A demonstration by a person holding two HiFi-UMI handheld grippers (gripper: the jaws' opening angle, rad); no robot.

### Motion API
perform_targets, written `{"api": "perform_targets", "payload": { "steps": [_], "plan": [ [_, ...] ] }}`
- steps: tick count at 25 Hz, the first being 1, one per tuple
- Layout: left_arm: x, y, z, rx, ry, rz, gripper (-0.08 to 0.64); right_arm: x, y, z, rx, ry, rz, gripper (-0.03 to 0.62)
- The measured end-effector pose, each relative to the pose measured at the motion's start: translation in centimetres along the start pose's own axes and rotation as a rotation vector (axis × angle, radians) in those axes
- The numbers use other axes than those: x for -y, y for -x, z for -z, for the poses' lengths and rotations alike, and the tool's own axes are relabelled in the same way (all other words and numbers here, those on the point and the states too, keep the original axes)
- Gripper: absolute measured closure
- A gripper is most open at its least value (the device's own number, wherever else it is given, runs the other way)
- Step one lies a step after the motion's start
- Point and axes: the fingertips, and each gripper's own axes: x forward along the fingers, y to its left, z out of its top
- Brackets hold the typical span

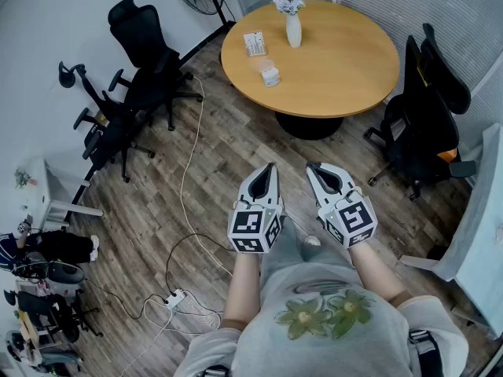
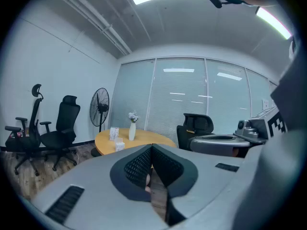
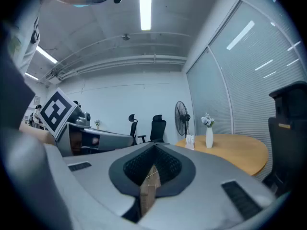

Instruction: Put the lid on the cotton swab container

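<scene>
Holding left tongs (image 1: pixel 268 168) and right tongs (image 1: pixel 316 168) closed and empty, I judge the container (image 1: pixel 270 75) near the vase (image 1: pixel 293 30) light, slick, best pinched across its sides.

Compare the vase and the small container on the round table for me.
The vase is tall, slim and white; the container is low and boxy. The vase holds flowers; the container's contents are too small to tell. The vase stands deeper on the table, the container nearer its front edge. Both rest on the table, apart from each other.
</scene>
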Motion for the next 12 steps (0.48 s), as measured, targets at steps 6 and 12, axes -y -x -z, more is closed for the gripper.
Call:
{"api": "perform_targets", "payload": {
  "steps": [6, 12],
  "plan": [
    [-1.2, -0.4, -0.1, -0.006, 0.019, -0.002, 0.560, -0.4, -1.2, -0.3, 0.002, 0.010, -0.010, 0.591],
    [-2.9, -3.2, -1.0, -0.002, 0.019, 0.029, 0.560, 0.9, -3.9, -0.3, -0.002, 0.002, 0.000, 0.589]
  ]
}}
